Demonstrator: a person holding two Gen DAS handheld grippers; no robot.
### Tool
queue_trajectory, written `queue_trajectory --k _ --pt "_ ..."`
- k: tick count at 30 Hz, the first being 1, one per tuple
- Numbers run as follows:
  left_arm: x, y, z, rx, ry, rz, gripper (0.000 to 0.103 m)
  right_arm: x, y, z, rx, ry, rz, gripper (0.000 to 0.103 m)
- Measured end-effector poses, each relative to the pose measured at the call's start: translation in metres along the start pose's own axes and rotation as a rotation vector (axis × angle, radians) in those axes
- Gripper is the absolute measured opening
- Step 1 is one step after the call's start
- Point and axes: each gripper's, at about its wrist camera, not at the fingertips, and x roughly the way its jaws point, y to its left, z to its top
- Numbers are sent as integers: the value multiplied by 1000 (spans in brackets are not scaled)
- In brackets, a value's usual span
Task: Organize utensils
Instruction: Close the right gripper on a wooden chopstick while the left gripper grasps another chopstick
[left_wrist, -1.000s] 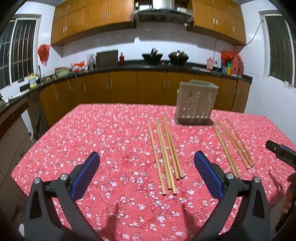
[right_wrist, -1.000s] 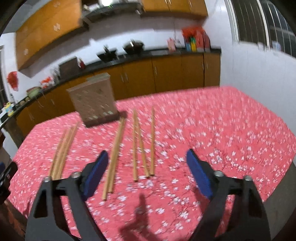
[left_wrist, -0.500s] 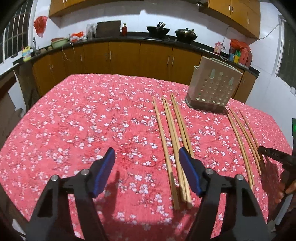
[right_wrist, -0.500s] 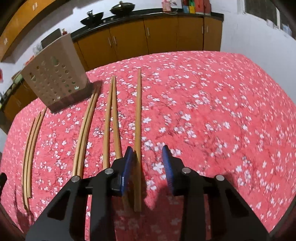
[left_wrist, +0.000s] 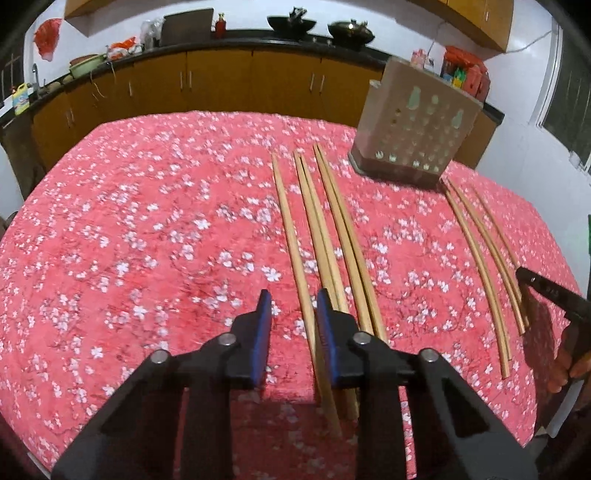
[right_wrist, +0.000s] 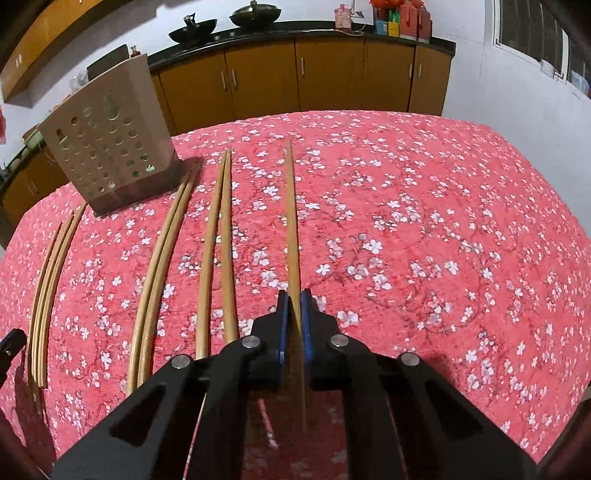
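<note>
Two tools are at work over one bench (left_wrist: 110, 229), which is covered in a red flowered cloth, and the step in hand is judged to be the pick-up of single chopsticks for the holder. Nothing is seen stowed yet, so the task is judged to be near its start.

At the far side of the bench the perforated utensil holder (right_wrist: 110, 147) is seen standing, apparently upright, with all the chopsticks lying flat in front of it, pointing toward it. One group is laid out before the left tool and another before the right tool.

The right tool (right_wrist: 294, 295) is clenched on the rightmost chopstick (right_wrist: 291, 221), which is pinched near its close end between the blue pads; whether that end is already lifted off the cloth cannot be told. For this tool, a lift and a tilt are called for next, so that the stick can be carried to the holder and dropped in from above.

The left tool (left_wrist: 291, 299) is narrowed but not closed: a gap is left between its pads, and the leftmost chopstick (left_wrist: 291, 236) runs through that gap, close against the right pad. Nothing is gripped by it yet. A final squeeze is called for here before any lift.
</note>
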Motion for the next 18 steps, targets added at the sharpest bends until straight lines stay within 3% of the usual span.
queue_trajectory --k 8,18 --pt "8 -5 0 36 28 9 13 -1 -1 -1 -7 6 1 8" --pt "43 16 44 51 32 53 8 13 -18 15 21 -15 -33 8"
